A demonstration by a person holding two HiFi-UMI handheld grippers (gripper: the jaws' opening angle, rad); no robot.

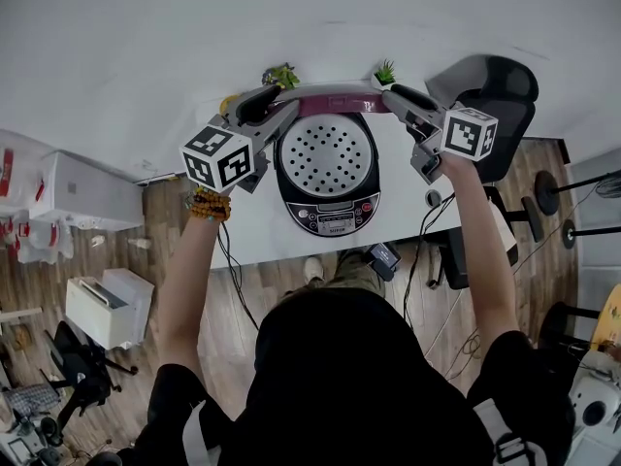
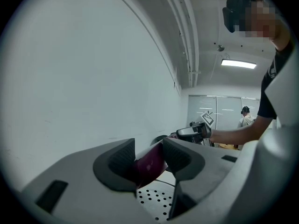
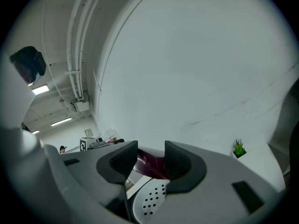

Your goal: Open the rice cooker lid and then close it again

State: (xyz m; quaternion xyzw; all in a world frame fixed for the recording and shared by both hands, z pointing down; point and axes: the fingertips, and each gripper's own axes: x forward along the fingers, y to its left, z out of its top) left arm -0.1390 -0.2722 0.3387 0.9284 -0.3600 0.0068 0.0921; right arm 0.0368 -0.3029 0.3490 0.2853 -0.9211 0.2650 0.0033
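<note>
The rice cooker (image 1: 330, 216) stands on a white table (image 1: 257, 231) with its lid swung up. The lid's perforated inner plate (image 1: 327, 155) faces me, and its maroon rim (image 1: 330, 97) is on top. My left gripper (image 1: 267, 102) holds the rim's left end and my right gripper (image 1: 398, 95) its right end. In the left gripper view the maroon lid (image 2: 152, 166) fills the gap between the jaws of the left gripper (image 2: 149, 160). In the right gripper view the lid (image 3: 152, 167) likewise sits between the pads of the right gripper (image 3: 150, 161).
A white wall rises just behind the cooker. Two small green plants (image 1: 281, 74) (image 1: 385, 71) stand at the table's back edge. A black office chair (image 1: 495, 95) is to the right, cables hang off the table front, and white boxes (image 1: 107, 304) lie on the floor to the left.
</note>
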